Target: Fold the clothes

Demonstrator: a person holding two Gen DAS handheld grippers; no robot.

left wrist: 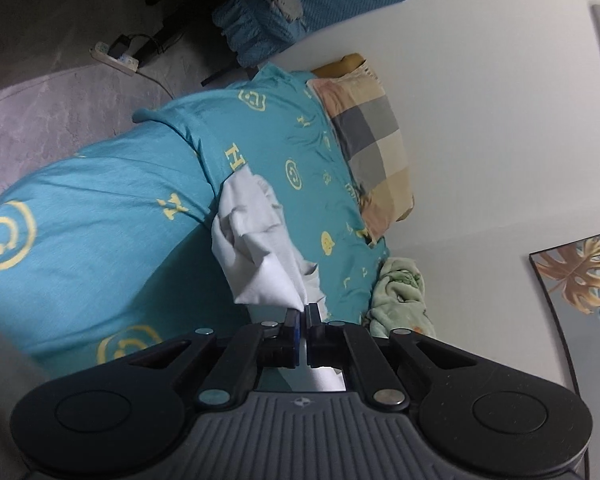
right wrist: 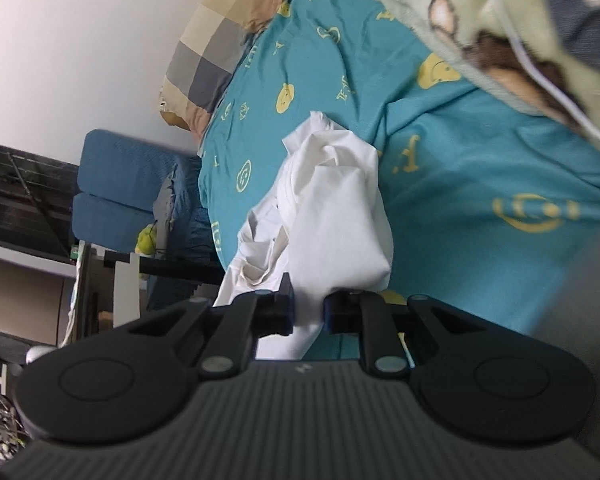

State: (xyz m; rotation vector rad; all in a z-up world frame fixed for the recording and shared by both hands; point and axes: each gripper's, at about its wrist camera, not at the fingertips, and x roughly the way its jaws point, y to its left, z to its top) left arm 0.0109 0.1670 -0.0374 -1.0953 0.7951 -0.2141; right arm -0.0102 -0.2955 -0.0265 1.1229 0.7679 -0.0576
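Teal bed (left wrist: 100, 208) w/ white garment (left wrist: 260, 248); L gripper (left wrist: 303, 312) clamped, R gripper (right wrist: 307, 308) agape astride it.

Left gripper (left wrist: 303, 312) clamped; right gripper (right wrist: 307, 300) seemingly parted.

We see our left gripper (left wrist: 303, 312) and right gripper (right wrist: 307, 306) alike: black linkage arms, silver round rivets, blue-edged finger pads, ribbed grey housing, small stamped emblem.

Right gripper (right wrist: 307, 314), jaws parted around a fold of crumpled white garment (right wrist: 332, 216) lying on a teal bedsheet (right wrist: 480, 168); checked pillow (right wrist: 216, 52) against the wall, green blanket (right wrist: 500, 20) nearby.
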